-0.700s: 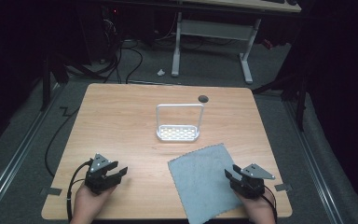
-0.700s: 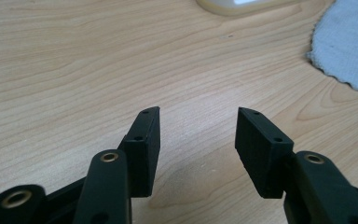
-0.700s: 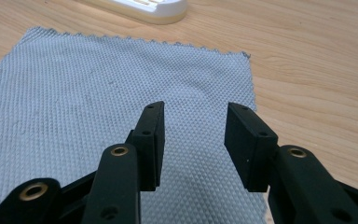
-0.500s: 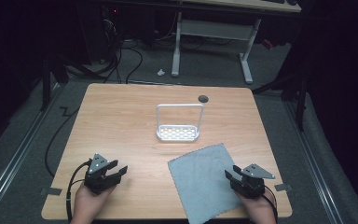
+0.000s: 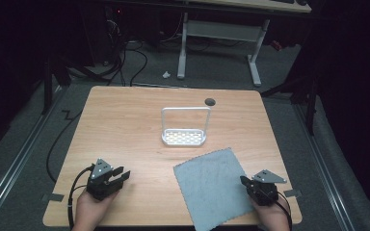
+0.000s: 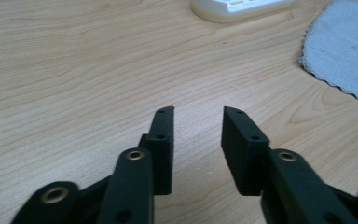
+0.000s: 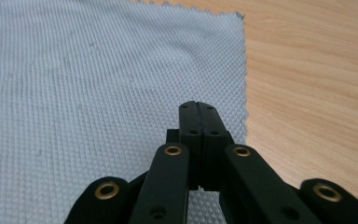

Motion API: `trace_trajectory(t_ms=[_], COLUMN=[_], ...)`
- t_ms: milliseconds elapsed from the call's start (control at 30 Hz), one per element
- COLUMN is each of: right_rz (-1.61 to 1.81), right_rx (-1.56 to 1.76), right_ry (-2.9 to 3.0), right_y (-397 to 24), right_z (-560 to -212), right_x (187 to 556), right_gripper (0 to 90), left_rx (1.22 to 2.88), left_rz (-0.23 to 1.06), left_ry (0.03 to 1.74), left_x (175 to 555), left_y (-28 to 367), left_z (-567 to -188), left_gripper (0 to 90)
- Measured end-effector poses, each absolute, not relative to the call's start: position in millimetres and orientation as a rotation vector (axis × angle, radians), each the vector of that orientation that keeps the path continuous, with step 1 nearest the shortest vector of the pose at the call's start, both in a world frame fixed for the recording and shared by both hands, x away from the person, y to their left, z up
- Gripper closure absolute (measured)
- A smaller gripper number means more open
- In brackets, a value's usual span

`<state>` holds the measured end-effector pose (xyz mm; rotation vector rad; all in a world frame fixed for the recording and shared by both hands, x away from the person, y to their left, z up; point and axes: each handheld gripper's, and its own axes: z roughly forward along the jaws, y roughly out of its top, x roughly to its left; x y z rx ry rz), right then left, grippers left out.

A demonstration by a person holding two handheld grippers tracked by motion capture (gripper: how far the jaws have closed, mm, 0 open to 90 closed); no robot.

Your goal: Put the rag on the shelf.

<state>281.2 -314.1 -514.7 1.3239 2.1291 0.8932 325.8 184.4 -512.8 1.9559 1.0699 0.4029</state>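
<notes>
Nearest the person, the right gripper [image 5: 243, 181] rests at the right edge of the grey cloth [image 5: 212, 185], its jaws pressed together and empty; the left gripper [image 5: 124, 175] sits well apart on the bare table [image 5: 125, 125], jaws spread. The cloth lies flat at the table's near right. Beyond it stands a white rack [image 5: 185, 128]. To lift the cloth cleanly, the right gripper should probably part its jaws and pinch one edge near a corner.
</notes>
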Motion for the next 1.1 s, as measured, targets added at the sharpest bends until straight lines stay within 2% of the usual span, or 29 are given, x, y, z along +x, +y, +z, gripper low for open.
trace_trajectory(t_ms=[133, 300, 433, 700, 867, 1100], right_rz=[0.859, 0.862, 0.89, 0.922, 0.927, 0.94], right_rx=[1.341, 1.315, 1.291, 1.203, 1.149, 1.147], right_ry=[2.15, 2.22, 2.249, 2.312, 2.342, 2.349], right_y=[-312.8, -302.7, -294.0, -271.1, -258.7, -258.5], right_z=[-518.1, -522.2, -522.8, -523.6, -523.8, -524.1], right_x=[282.6, 282.5, 280.8, 279.7, 278.3, 278.4], right_gripper=[90.0, 90.0, 90.0, 90.0, 90.0, 90.0], left_rx=[1.953, 1.917, 1.97, 2.078, 2.162, 2.214], left_rz=[0.382, 0.321, 0.293, 0.191, 0.142, 0.166], left_ry=[1.058, 1.061, 1.011, 0.863, 0.773, 0.751], left_x=[324.4, 321.5, 316.7, 298.4, 285.1, 282.5], left_y=[183.0, 179.2, 160.1, 101.1, 65.8, 53.8], left_z=[-511.7, -509.6, -510.5, -515.9, -521.4, -526.3], left_gripper=[77.9, 79.2, 79.3, 81.8, 88.4, 89.6])
